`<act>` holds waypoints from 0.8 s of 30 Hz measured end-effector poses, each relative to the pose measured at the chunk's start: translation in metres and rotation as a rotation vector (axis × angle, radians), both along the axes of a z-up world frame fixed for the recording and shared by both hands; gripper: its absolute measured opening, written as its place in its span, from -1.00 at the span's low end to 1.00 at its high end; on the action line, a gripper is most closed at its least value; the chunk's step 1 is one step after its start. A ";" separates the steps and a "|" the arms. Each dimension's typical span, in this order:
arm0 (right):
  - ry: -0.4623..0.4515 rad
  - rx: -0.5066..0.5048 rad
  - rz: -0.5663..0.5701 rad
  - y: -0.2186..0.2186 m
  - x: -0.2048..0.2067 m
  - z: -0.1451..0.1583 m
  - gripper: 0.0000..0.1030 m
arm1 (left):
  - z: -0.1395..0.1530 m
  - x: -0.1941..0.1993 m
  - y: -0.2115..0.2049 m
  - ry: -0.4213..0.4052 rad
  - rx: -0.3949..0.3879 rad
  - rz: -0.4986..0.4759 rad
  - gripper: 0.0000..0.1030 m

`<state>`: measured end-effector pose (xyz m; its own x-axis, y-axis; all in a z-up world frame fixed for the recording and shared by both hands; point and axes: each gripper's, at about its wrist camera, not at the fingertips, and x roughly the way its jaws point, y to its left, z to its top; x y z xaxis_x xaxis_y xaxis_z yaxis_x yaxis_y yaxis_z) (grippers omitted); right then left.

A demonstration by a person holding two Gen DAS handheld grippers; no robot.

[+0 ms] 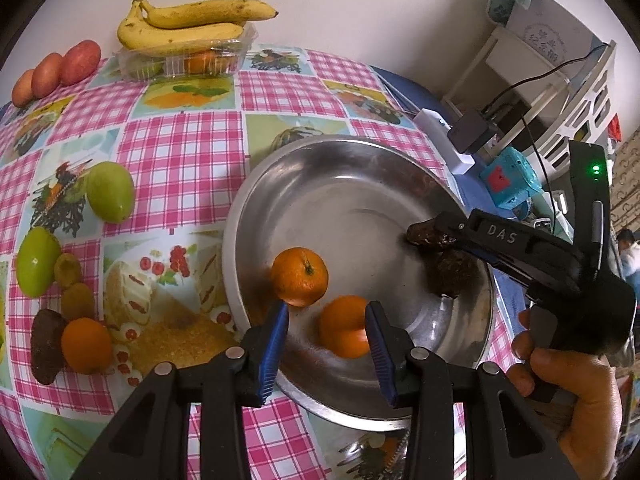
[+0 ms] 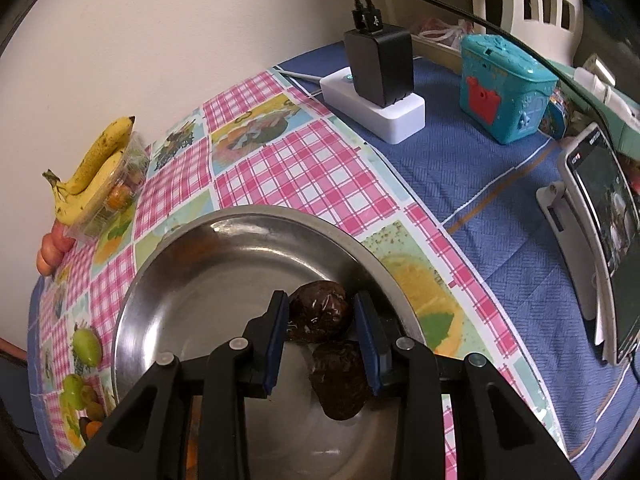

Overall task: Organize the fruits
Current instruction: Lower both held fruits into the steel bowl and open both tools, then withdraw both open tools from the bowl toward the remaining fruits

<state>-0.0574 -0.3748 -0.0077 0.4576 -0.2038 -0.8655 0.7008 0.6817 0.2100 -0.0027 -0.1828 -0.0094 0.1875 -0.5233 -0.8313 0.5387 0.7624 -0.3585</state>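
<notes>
A steel bowl (image 1: 400, 184) sits on the checked tablecloth. In it lie two oranges: one whole (image 1: 299, 276), one blurred (image 1: 345, 330) between my left gripper's (image 1: 327, 350) open blue pads. Two dark brown fruits are in the bowl too. My right gripper (image 2: 321, 344) holds the upper one (image 2: 318, 314) between its pads, over the bowl (image 2: 224, 248); the other (image 2: 340, 384) lies just below. In the left wrist view that gripper (image 1: 430, 236) reaches in from the right.
Left of the bowl lie two green fruits (image 1: 110, 190), small yellow fruits (image 1: 76, 284), an orange (image 1: 86, 344) and a brown fruit (image 1: 46, 346). Bananas (image 1: 188, 24) top a clear box at the back, red fruits (image 1: 56, 70) beside. A charger (image 2: 378, 64), teal box (image 2: 504, 88) and phone (image 2: 600, 240) stand right.
</notes>
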 end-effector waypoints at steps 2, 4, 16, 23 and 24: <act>0.009 -0.011 0.004 0.002 0.000 0.001 -0.30 | 0.001 0.000 0.000 0.001 -0.004 -0.001 -0.16; 0.013 -0.019 0.007 0.003 0.000 0.002 -0.30 | 0.002 0.001 0.001 0.003 -0.009 -0.001 -0.16; 0.026 -0.088 0.041 0.017 0.002 0.018 0.05 | 0.011 0.006 0.015 0.004 -0.043 0.039 -0.12; 0.024 -0.110 0.060 0.025 0.004 0.023 0.05 | 0.015 0.012 0.024 0.005 -0.060 0.066 -0.11; 0.025 -0.111 0.061 0.025 0.005 0.023 0.05 | 0.016 0.013 0.025 0.006 -0.061 0.070 -0.11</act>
